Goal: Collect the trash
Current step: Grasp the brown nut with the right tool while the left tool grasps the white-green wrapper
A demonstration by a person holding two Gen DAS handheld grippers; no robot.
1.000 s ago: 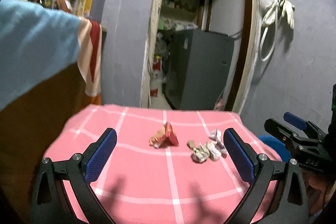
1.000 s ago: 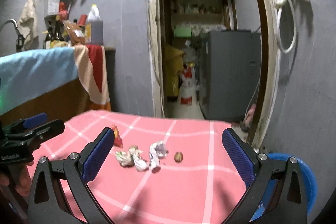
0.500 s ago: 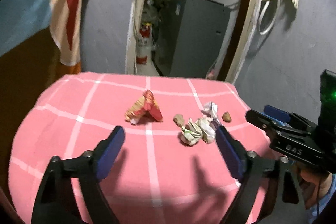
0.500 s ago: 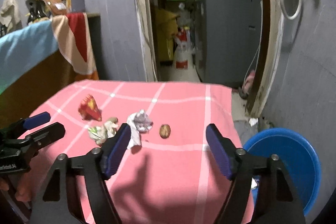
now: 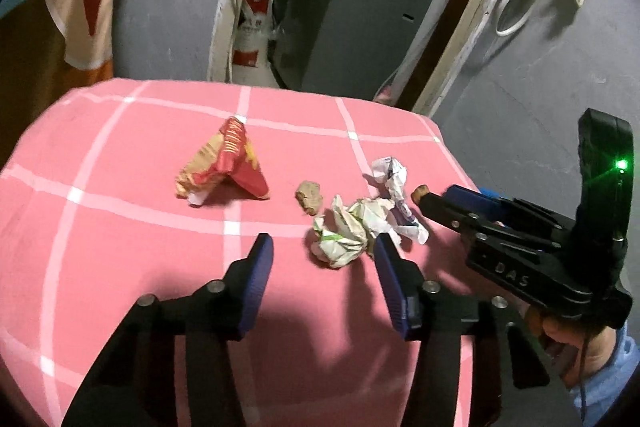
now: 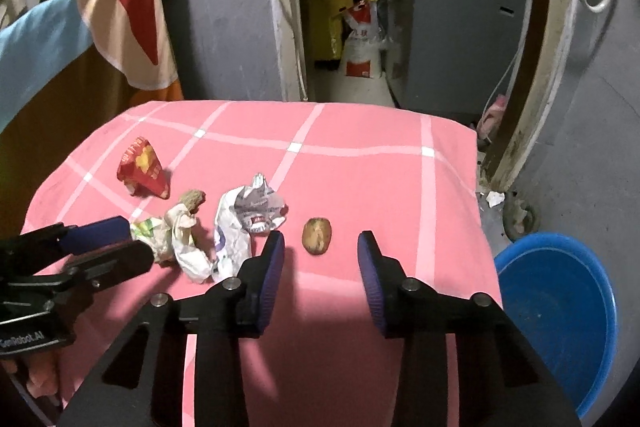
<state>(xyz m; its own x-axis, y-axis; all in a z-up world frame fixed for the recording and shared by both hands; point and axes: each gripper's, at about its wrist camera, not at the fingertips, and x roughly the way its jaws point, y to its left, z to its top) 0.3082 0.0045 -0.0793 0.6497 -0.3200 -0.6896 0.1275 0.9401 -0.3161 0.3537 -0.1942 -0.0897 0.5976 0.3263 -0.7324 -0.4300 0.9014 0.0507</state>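
Observation:
Trash lies on a pink checked tablecloth (image 5: 120, 267). A red snack wrapper (image 5: 226, 165) sits at the left, also in the right wrist view (image 6: 141, 167). A crumpled green-white paper (image 5: 344, 233) lies just ahead of my open left gripper (image 5: 322, 259). A white printed paper (image 6: 248, 219) lies beside it. A small brown nut-like piece (image 6: 317, 235) lies just ahead of my open right gripper (image 6: 320, 259). Another brown scrap (image 5: 309, 195) lies between the wrapper and the papers. Both grippers are empty.
A blue plastic basin (image 6: 556, 315) stands on the floor right of the table. Behind the table is a grey wall and a doorway with a grey cabinet (image 6: 452, 19). A draped cloth (image 6: 120, 27) hangs at the left.
Both grippers have tilted down and moved closer to the trash, and their jaws have narrowed. The left now faces the green-white paper, the right the brown piece.

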